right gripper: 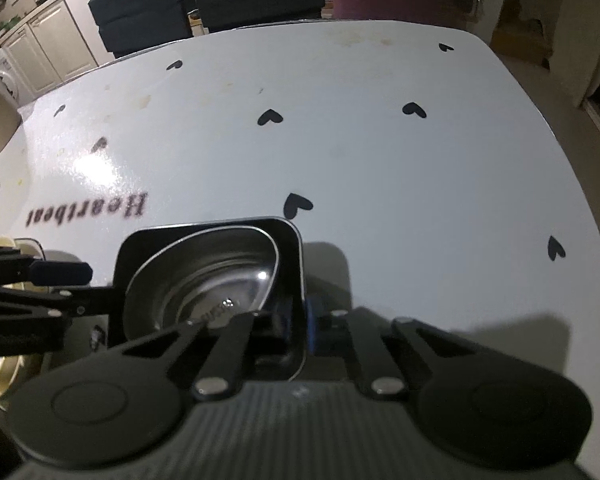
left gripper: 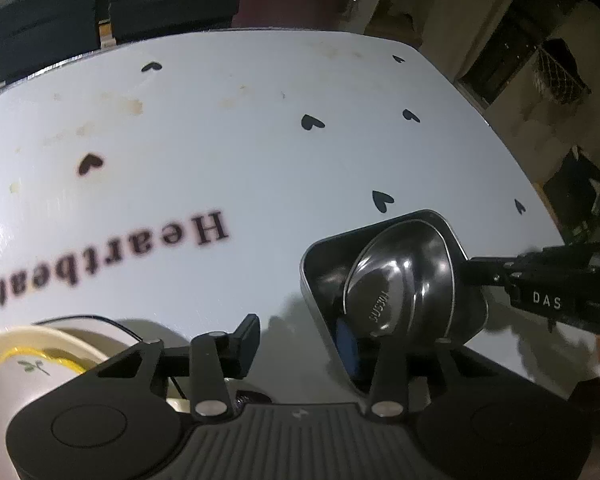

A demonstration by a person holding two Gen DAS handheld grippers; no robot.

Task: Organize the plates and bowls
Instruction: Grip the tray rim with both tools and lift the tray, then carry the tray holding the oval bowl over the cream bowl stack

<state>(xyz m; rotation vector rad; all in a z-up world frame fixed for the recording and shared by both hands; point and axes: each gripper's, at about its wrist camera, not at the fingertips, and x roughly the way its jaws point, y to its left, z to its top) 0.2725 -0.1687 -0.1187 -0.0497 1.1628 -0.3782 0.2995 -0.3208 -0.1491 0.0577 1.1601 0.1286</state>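
Right wrist view: right claw (right gripper: 300, 320) clamps dark square tray (right gripper: 204, 236) wall, steel bowl (right gripper: 204, 280) inside, centre-left. Left claw (left gripper: 340, 340) wide, w/ one finger inside the tray. Next: set down by cream plate (left gripper: 40, 356).

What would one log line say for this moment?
steel bowl nested in black square dish | right gripper clamps dish wall | left gripper straddles opposite wall

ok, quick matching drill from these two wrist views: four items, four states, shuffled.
1. round steel bowl
2. black rectangular tray
3. cream plate with yellow rim
4. left claw

A. open
B. inside the tray
C. outside the tray, left of the left claw
D. wall pinched by the right claw

Pairs: 1-B, 2-D, 3-C, 4-A
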